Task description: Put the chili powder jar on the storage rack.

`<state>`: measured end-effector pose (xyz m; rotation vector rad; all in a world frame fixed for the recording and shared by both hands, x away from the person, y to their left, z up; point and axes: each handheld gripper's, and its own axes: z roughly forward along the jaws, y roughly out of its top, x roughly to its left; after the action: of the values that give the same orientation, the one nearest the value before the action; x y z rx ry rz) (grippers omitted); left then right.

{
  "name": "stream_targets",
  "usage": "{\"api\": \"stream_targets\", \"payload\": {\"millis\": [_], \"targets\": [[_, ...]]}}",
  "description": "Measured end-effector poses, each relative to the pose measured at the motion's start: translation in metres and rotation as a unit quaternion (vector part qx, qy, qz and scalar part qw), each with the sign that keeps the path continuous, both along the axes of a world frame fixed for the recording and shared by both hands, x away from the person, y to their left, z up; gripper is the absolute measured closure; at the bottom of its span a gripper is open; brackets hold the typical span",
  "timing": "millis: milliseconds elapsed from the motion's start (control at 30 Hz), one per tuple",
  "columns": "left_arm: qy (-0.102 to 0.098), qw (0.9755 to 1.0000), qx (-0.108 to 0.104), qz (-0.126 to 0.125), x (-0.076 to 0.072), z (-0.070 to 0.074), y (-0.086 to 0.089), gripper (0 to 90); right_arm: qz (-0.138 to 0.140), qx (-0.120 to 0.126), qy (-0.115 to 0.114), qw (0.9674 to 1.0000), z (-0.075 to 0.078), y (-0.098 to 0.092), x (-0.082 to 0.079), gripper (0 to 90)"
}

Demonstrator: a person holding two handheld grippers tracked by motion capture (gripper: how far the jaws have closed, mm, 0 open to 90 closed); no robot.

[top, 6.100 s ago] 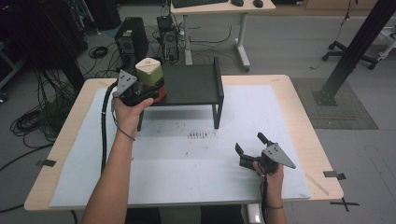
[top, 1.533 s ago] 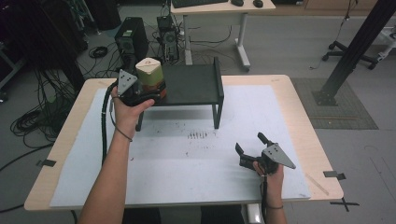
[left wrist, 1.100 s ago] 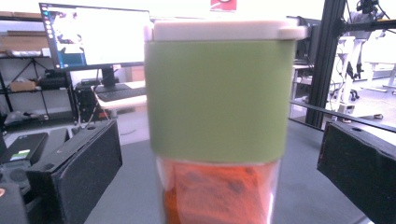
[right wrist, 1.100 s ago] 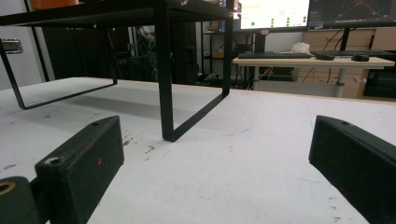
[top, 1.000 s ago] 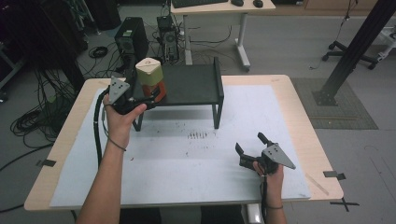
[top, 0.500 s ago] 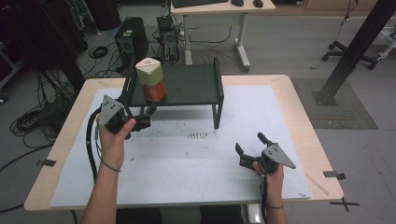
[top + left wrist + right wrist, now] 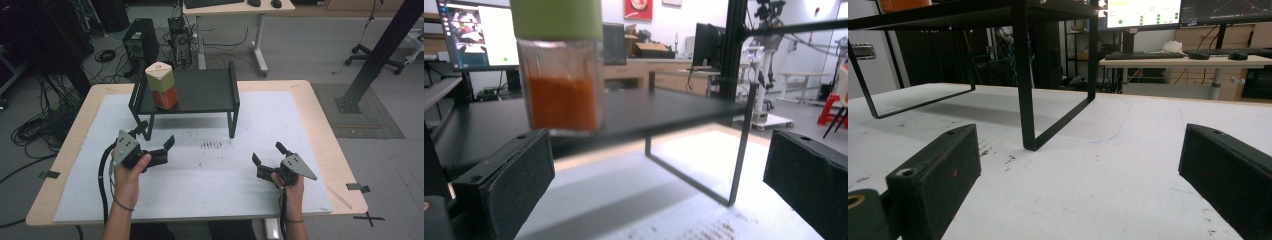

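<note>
- The left gripper [image 7: 156, 141] sat low over the white mat [image 7: 210, 185] just in front of the rack's left end, jaws spread wide, holding nothing.
- The jar [image 7: 161, 85] stood upright on the black rack [image 7: 200, 92], at its left end: long axis vertical, lid end up, orange stuff in the lower half.
- The right gripper [image 7: 266, 154] was well apart from the jar, jaws wide and empty too.
</note>
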<state>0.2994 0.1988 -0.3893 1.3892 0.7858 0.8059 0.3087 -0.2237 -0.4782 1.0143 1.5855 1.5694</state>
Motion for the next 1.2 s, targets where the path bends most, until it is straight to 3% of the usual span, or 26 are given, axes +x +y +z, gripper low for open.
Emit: {"api": "stream_targets", "payload": {"millis": [200,733,800,933,967,1033,1200], "targets": [[-0.002,0.9999,-0.012,0.008,-0.007,-0.022,-0.002,0.2,0.004,-0.003,-0.001,1.0000,0.000,0.000,0.000,3.2],[-0.002,0.9998,-0.014,0.016,-0.008,-0.062,-0.008,0.2,0.003,-0.005,-0.002,1.0000,0.000,0.001,0.000,3.2],[0.002,0.9998,-0.005,0.017,-0.009,-0.070,-0.009,0.2,0.003,-0.005,-0.003,1.0000,0.000,0.001,0.000,3.2],[0.001,0.9998,-0.010,0.017,-0.012,-0.081,-0.012,0.2,0.003,-0.006,-0.004,1.0000,0.000,0.001,-0.001,3.2],[0.006,0.9999,-0.001,0.013,-0.012,-0.083,-0.012,0.2,0.003,-0.006,-0.004,1.0000,0.000,0.001,-0.001,3.2],[0.006,0.9999,0.012,0.010,-0.013,-0.086,-0.014,0.2,0.003,-0.006,-0.005,1.0000,0.000,0.001,-0.001,3.2],[0.000,0.9999,0.013,0.011,-0.012,-0.088,-0.016,0.2,0.004,-0.007,-0.005,1.0000,0.000,0.001,-0.001,3.2]]}}
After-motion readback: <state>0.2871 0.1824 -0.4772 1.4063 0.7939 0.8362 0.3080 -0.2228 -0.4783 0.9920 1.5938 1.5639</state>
